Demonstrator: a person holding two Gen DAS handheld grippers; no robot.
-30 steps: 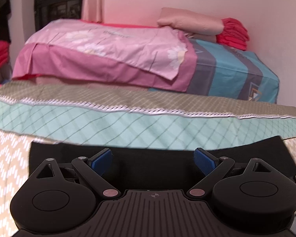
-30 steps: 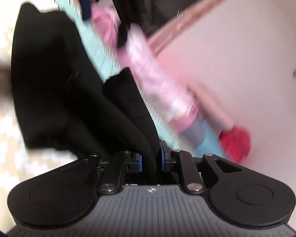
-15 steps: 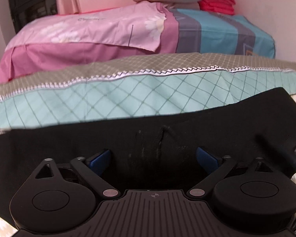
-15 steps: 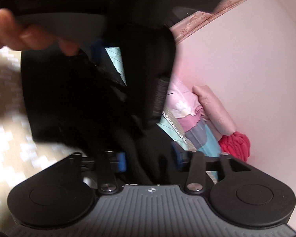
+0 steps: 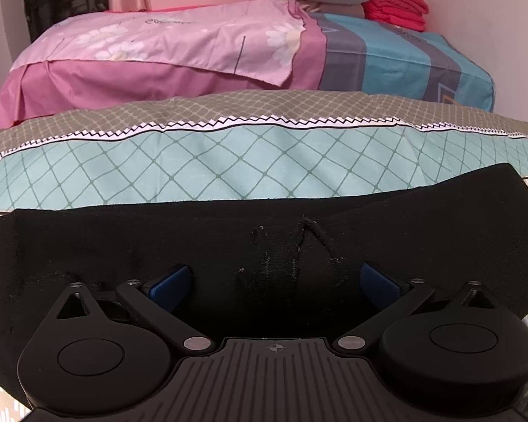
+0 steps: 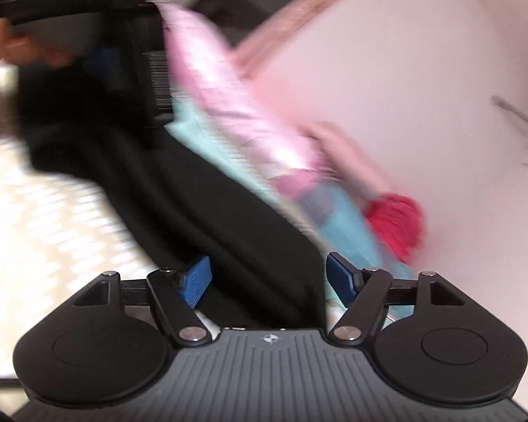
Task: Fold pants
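A bed covered by a patterned quilt (image 5: pixel 264 161), with teal diamond checks and a zigzag trim, fills the left wrist view; behind it a second bed is seen, spread with a pink floral sheet (image 5: pixel 165 45) and a folded red stack (image 5: pixel 397 3) against the wall. Across the quilt the black pants (image 5: pixel 228 246) are laid out flat as a wide dark band, with a short seam ridge near the middle.

The left gripper (image 5: pixel 276 279) is held low over the pants with its blue pads (image 5: pixel 169 283) spread wide and nothing pinched between them. Compared with a second ago, much more black cloth is now seen beneath it, so it has been brought forward over the garment.

In the blurred right wrist view, the right gripper (image 6: pixel 269 277) is shown with its pads (image 6: pixel 195 281) well apart. A second ago a fold of the pants (image 6: pixel 211 204) was clamped there; that fold has now been let go, and the cloth lies loose under the open jaws.

The release is judged to mark one fold as delivered, with a fresh grasp needed next.
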